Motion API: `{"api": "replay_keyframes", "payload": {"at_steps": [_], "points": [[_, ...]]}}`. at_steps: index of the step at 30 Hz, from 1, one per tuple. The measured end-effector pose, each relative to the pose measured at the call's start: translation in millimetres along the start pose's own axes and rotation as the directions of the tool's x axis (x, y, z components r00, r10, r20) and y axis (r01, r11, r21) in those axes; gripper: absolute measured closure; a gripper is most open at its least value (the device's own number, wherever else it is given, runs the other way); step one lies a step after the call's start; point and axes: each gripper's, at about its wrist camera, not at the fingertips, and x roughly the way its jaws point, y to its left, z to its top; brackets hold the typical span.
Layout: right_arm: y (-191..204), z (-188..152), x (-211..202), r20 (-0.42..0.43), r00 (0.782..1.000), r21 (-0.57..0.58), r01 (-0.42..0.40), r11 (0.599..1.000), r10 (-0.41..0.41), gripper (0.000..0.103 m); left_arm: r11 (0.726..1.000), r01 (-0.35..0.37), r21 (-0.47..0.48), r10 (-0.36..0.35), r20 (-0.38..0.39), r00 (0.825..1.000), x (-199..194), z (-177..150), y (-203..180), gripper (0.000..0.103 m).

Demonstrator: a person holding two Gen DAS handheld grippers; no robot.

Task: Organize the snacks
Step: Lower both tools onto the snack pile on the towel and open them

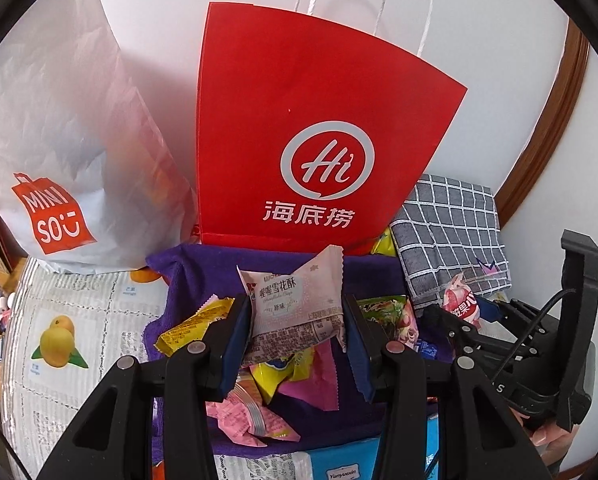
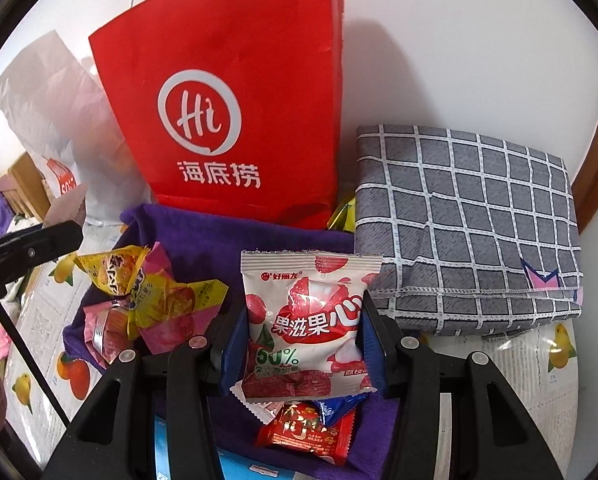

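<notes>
- Here, in the left wrist view: left gripper [image 1: 297,322] closed on a pale pink snack packet [image 1: 297,312], pads pressing both its sides, packet lifted above the heap.
- Below it, loose snacks on a purple cloth [image 1: 187,276]: a yellow wrapper [image 1: 193,322] just left of the gripper, pink wrappers [image 1: 255,420] underneath, a green packet [image 1: 383,308] to the right.
- Behind the cloth, standing upright: a red paper bag [image 1: 311,120] with white cord handles, touching the cloth's far edge.
- Left of that, a white Miniso bag [image 1: 59,140], leaning beside the red one.
- At right, a folded grey checked cloth [image 1: 451,236], and the right gripper [image 1: 465,308] seen from the side with a lychee packet [image 1: 461,300] in it.
- Under everything, a fruit-print cover [image 1: 67,320] on the tabletop.
- Next, in the right wrist view: right gripper [image 2: 305,332] clamped on the white-and-red lychee packet [image 2: 307,320], held flat-on, pads against both edges.
- Beneath it on the purple cloth [image 2: 259,236], a red wrapper [image 2: 307,436] and a blue wrapper [image 2: 335,406], touching.
- To the left, a heap of yellow and pink wrappers [image 2: 147,304] on the same cloth.
- Behind, the red paper bag [image 2: 239,100] upright; the grey checked cloth [image 2: 471,232] just right of it, lying on the fruit-print cover [image 2: 539,380].
- At far left, part of the left gripper, too little visible there to judge its grip.
</notes>
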Motion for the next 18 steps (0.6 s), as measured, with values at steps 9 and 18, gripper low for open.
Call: {"api": "replay_keyframes", "payload": {"at_steps": [9,18], "points": [[2.6,-4.4,21.0,-0.055,0.998,-0.004,0.012,1.0,-0.012,0.053,1.0,-0.002,0.01,0.002,-0.024,1.0,9.0,-1.6,-3.3,0.06],[8.3,-9.3,29.5,-0.086,0.996,-0.032,0.012,0.999,-0.014,0.053,1.0,0.002,0.007,-0.002,-0.045,0.999,14.4,-2.7,-2.7,0.06]]}}
